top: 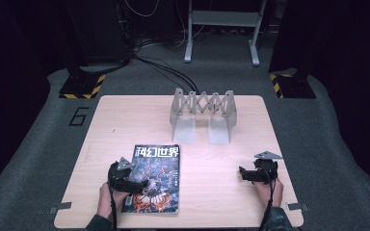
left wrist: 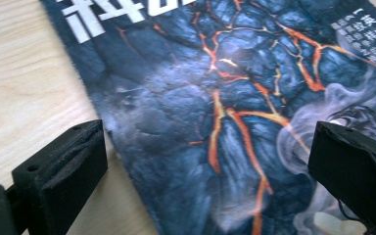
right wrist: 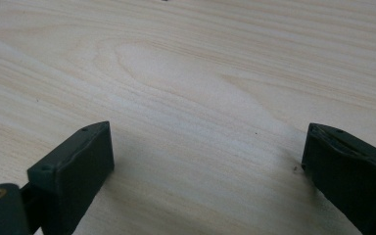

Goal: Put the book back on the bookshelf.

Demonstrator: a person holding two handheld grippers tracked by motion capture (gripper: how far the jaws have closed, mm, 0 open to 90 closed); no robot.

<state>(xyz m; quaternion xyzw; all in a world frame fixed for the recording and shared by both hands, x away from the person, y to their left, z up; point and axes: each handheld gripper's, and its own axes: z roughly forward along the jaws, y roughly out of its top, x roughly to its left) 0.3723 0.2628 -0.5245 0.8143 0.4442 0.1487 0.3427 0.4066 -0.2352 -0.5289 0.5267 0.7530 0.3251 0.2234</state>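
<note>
A grey accordion-style expandable rack (top: 203, 114) stands upright on the light wooden table (top: 125, 120), toward twelve o'clock, its two flat feet pointing to six o'clock; black cables (top: 166, 70) run across the grey carpet behind it, from about eleven o'clock toward the table's far edge. A white metal frame (top: 221, 29) stands at twelve o'clock beyond the table; yellow-and-black striped bases sit at ten o'clock (top: 83, 86) and two o'clock (top: 291, 85); a "6" (top: 79, 116) marks the carpet at nine o'clock.
</note>
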